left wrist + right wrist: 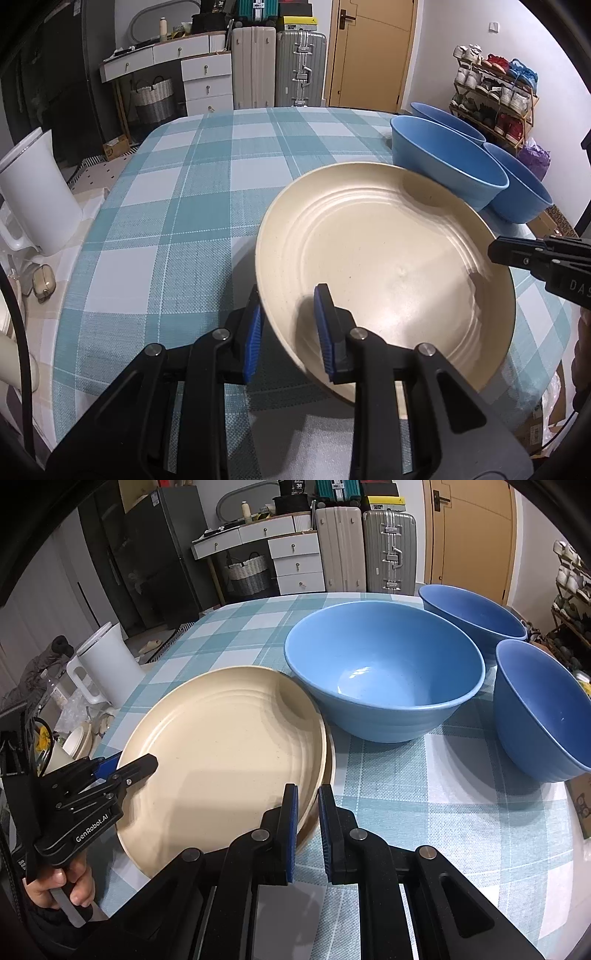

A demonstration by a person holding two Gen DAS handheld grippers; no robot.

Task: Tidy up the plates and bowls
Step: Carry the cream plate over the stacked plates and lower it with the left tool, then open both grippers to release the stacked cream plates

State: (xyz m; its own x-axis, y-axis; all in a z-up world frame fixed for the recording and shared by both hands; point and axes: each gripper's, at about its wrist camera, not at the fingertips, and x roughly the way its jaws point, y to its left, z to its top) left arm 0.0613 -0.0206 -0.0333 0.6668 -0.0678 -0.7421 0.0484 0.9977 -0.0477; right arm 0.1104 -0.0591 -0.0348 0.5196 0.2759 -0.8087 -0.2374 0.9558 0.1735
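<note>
Two handheld grippers flank a stack of cream plates near the right edge of a table (192, 192) spread with a teal check cloth. The top plate (221, 746) sits tilted on a lower plate (330, 760), whose rim shows only along the right side. The left gripper (290, 332) straddles the top plate's near rim, one blue pad under it and one inside, but the pads show a gap, so the hold looks loose at best. The right gripper (307, 830) brackets the rim on the opposite side, jaws narrowly parted, and whether it pinches anything cannot be told. The likely risk is the glossy plate sliding from so light a hold, or dragging the lower plate toward the edge. The light blue bowl (384, 668) stands just beside the far rim and two darker blue bowls (543, 709) crowd the far right corner, leaving little room to swing. A white kettle (33, 192) stands off the left edge.
</note>
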